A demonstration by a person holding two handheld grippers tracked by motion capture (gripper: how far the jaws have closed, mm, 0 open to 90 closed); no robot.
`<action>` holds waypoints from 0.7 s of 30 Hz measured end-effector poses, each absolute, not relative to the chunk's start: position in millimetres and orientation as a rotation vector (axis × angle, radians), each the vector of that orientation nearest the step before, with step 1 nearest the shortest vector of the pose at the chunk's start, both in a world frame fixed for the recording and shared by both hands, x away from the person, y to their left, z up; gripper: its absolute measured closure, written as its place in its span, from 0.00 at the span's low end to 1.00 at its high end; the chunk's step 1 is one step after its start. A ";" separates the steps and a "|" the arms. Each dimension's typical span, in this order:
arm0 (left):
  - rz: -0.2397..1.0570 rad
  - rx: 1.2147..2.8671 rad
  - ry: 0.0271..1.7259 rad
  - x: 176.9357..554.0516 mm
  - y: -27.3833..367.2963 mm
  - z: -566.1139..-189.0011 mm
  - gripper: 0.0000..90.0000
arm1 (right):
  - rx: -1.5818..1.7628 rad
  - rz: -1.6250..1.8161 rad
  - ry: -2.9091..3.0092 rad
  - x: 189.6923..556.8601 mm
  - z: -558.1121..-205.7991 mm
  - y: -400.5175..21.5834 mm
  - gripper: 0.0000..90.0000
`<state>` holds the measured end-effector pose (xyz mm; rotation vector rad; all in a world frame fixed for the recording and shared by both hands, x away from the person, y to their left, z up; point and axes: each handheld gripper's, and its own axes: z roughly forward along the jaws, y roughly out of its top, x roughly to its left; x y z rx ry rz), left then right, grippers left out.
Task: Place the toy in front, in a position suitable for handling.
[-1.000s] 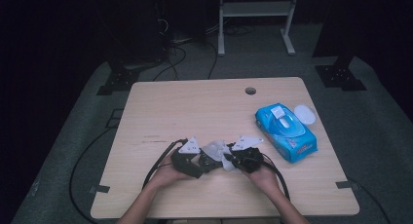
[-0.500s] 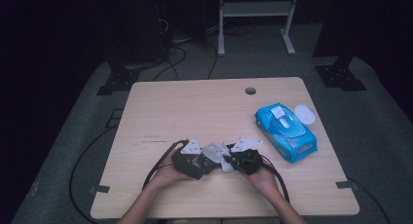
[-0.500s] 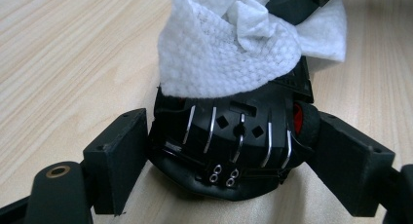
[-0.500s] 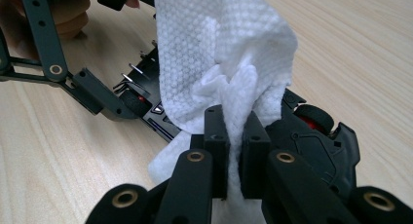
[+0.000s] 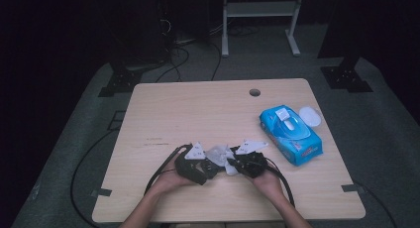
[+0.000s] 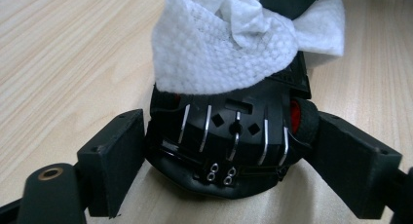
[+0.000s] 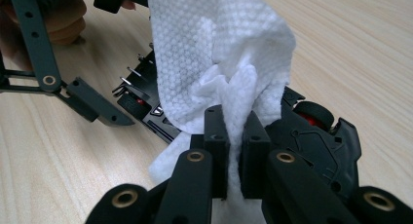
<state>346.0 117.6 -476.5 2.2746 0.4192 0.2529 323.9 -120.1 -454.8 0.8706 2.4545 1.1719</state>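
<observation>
I am mid-wipe on the black toy car — right gripper clamps the wet wipe, left gripper, its jaws just opened, straddles the car unpressed — next, I judge, a re-grip.

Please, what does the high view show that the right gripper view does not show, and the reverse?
The high view alone gives the blue wipes pack with its open white lid, the table's cable hole and the dark floor around.

The right gripper view alone gives the right gripper with its jaws shut on the white wipe, and the toy car's red wheel hub.

Both give the wipe, the black toy car, the left gripper and the wooden table.
</observation>
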 end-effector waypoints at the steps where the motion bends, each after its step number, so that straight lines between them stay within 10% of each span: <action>1: 0.252 2.279 0.414 345.8 117.8 -476.5 0.17 | 0.873 1.173 2.454 324.1 -454.8 -120.3 0.94; 21: 0.282 2.288 0.379 345.6 121.0 -475.4 0.27 | 0.863 1.147 2.439 328.7 -451.4 -115.8 0.93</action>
